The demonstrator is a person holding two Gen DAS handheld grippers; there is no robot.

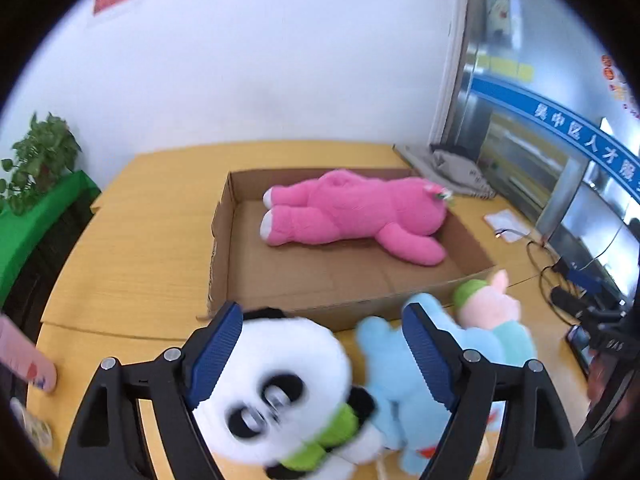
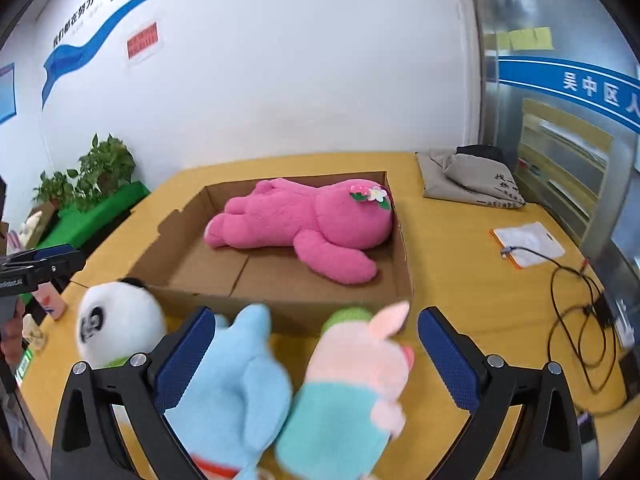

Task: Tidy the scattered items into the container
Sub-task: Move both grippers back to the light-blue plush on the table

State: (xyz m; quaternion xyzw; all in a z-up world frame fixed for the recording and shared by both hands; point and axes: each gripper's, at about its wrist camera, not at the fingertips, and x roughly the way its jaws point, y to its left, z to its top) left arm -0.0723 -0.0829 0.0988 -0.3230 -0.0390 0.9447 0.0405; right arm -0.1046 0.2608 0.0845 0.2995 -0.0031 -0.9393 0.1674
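A shallow cardboard box [image 1: 228, 248] [image 2: 404, 256] sits on the yellow table with a big pink plush bear [image 1: 352, 212] [image 2: 312, 224] lying inside. In front of the box lie a panda plush [image 1: 280, 388] [image 2: 120, 320], a light blue plush [image 1: 396, 380] [image 2: 236, 380] and a pink pig plush in a teal shirt [image 1: 492, 308] [image 2: 352, 384]. My left gripper [image 1: 322, 352] is open, its jaws around the panda and part of the blue plush. My right gripper [image 2: 316, 356] is open around the blue plush and the pig.
A grey cloth bag [image 2: 472, 180] lies at the table's back right. A white pad [image 2: 528, 244] and black cables [image 2: 580, 312] lie on the right. Potted plants [image 2: 92, 172] stand on a green surface at left. A pink item [image 1: 28, 356] lies at the table's left edge.
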